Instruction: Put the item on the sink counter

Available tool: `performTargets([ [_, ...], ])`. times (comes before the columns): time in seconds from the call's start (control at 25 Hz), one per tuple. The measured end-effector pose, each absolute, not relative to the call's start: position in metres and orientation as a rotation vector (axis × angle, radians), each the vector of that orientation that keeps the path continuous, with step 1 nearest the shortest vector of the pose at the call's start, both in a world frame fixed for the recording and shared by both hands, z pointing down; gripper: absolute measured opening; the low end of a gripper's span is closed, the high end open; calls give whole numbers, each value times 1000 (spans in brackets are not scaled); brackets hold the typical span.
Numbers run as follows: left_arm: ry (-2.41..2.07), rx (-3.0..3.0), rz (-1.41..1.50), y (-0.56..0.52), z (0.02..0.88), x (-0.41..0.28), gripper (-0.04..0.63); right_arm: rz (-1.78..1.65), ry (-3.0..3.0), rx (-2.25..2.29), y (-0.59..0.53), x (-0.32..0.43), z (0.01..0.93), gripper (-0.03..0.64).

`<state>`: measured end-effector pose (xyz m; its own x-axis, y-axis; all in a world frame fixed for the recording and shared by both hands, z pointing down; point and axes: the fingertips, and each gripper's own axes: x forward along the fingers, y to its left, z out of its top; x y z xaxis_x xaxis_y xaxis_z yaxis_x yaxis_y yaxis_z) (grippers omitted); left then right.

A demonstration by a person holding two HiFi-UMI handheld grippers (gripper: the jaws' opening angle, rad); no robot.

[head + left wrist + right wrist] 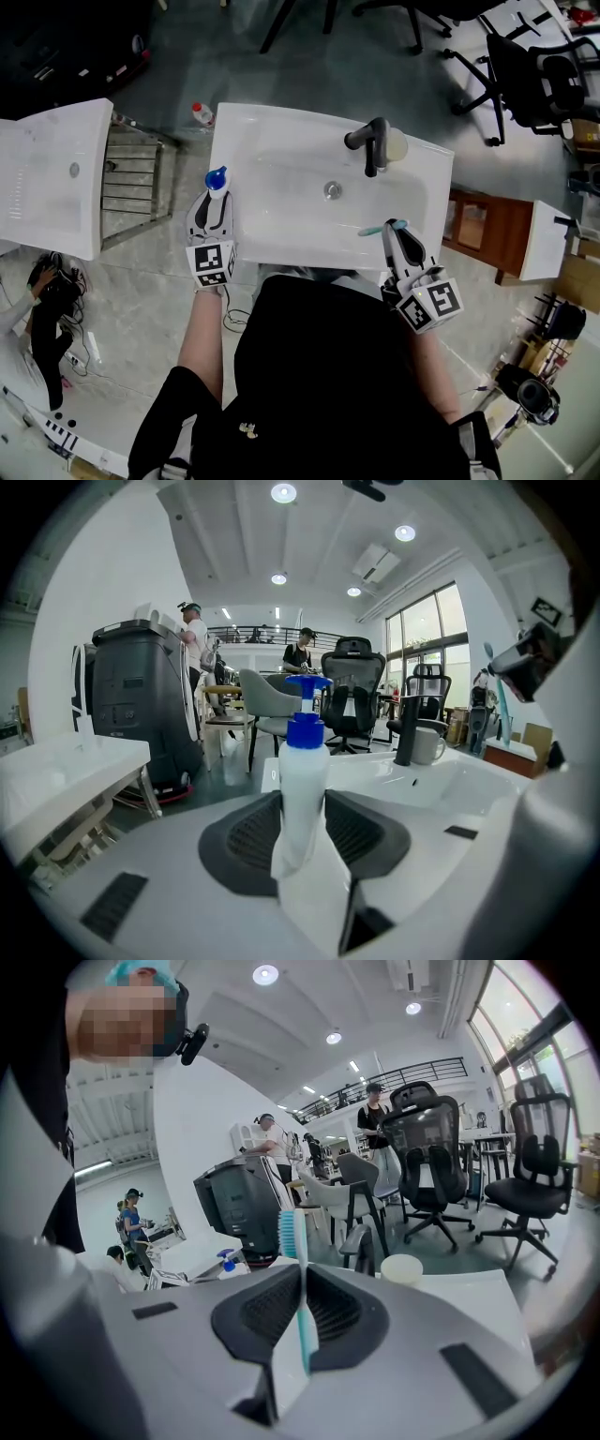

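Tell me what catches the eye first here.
A white sink fills the centre, with a dark faucet at its back edge. The left gripper clamps a blue-capped bottle over the sink's left rim; the right gripper pinches a teal toothbrush at its front right.

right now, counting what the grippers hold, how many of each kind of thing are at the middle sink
white bottle with blue cap: 1
teal toothbrush: 1
cream cup: 1
black faucet: 1
total: 4
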<state>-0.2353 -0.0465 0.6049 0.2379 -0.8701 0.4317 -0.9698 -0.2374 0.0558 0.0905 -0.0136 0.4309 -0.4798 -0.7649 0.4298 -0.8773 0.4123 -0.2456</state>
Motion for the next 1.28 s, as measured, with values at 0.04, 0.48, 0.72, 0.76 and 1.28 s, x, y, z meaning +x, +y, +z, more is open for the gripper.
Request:
performTargets([
  [0.04,-1712,2204,446,-47,604,-235,160,649,-2420,1440,-13,91,431,43],
  [0.48,-1762,2185,456,-45,598,-236,160,652,-2433,1447,1,101,428,43],
  [0.72,-1806,2133,462,-34,594,-238,160,657,-2458,1447,5,107,428,43],
  [0.76,-1809,2124,472,-31,593,-239,160,657,-2465,1447,5,107,427,43],
  [1.28,-1770,2129,380,1,542,-191,44,691,-2559,1434,1,130,424,43],
])
